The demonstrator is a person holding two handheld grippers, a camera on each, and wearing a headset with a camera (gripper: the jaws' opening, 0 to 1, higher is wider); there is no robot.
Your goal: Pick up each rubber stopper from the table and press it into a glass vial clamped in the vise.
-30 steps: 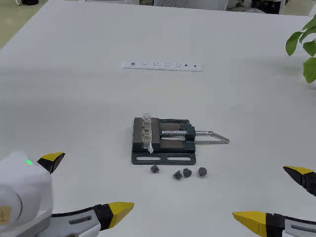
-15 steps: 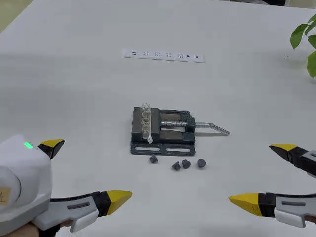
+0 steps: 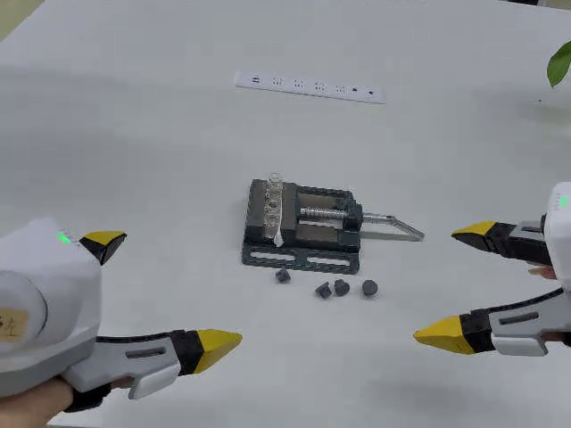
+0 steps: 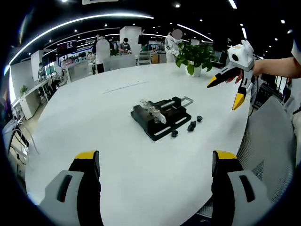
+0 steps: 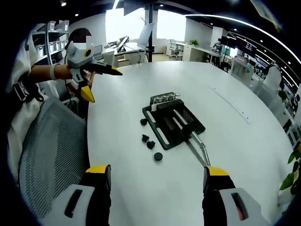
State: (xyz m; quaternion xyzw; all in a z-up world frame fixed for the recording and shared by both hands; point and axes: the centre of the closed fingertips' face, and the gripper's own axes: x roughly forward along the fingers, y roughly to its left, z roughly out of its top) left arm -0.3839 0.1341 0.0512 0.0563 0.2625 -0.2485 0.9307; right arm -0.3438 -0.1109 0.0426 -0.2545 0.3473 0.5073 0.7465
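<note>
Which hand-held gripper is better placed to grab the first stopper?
Right, likely: the right hand-held gripper is open and nearer the stoppers than the left hand-held gripper, also open.

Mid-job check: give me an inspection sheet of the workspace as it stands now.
Surface: white table, bare around the work.
Job's things: vise near the middle, holding a row of vials; no stopper seems fitted yet. Four stoppers lie loose on the table just in front of the vise.
Clutter: power strip beyond the vise, apart from it.
Grippers: left gripper open, empty; right gripper open, empty; both on the near side of the stoppers, touching nothing.
Cables: nothing seen.
Surroundings: plant at the table's far edge, mesh chair by the near edge, open office with people behind.
</note>
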